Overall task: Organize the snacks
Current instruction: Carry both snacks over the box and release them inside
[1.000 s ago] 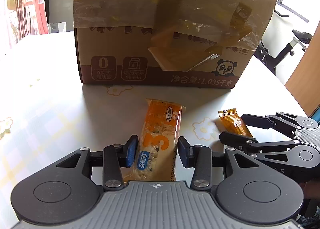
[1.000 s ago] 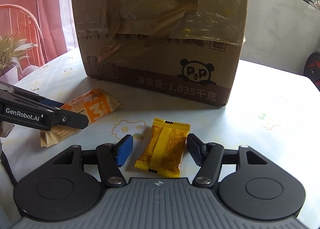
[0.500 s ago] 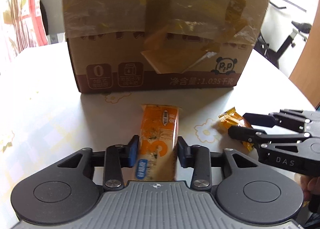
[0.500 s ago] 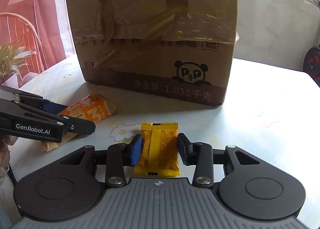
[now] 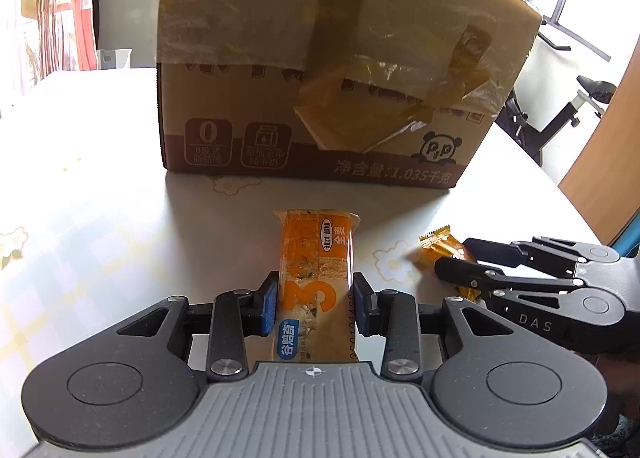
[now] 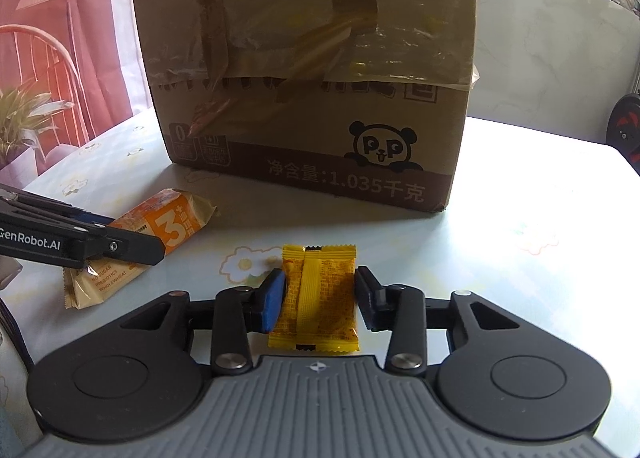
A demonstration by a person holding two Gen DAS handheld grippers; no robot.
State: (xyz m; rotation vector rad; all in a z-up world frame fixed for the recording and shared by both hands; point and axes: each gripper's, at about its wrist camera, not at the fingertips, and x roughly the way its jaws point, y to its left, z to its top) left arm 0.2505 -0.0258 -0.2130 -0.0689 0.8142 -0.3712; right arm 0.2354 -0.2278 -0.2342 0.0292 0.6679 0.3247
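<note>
My left gripper (image 5: 315,304) is shut on a long orange cereal bar (image 5: 316,282) with a big "3" on its wrapper; both pads press its sides. The bar (image 6: 160,225) shows in the right wrist view too, gripped by the left gripper (image 6: 132,248) at the far left. My right gripper (image 6: 320,300) is shut on a small yellow snack packet (image 6: 316,298), whose ends stick out past the pads. In the left wrist view the right gripper (image 5: 456,258) holds that packet (image 5: 440,244) at the right. A taped cardboard box (image 5: 332,69) with a panda logo stands just behind both snacks.
The table (image 5: 100,197) wears a pale cloth with flower prints. An exercise bike (image 5: 560,117) stands beyond its right side, next to a wooden panel (image 5: 608,177). A red chair (image 6: 44,69) and a potted plant (image 6: 20,117) are off the table's left edge.
Both grippers closed onto their snacks: the right jaws came in from wide apart to pinch the yellow packet, the left pads tightened on the cereal bar, which now stands straighter.
</note>
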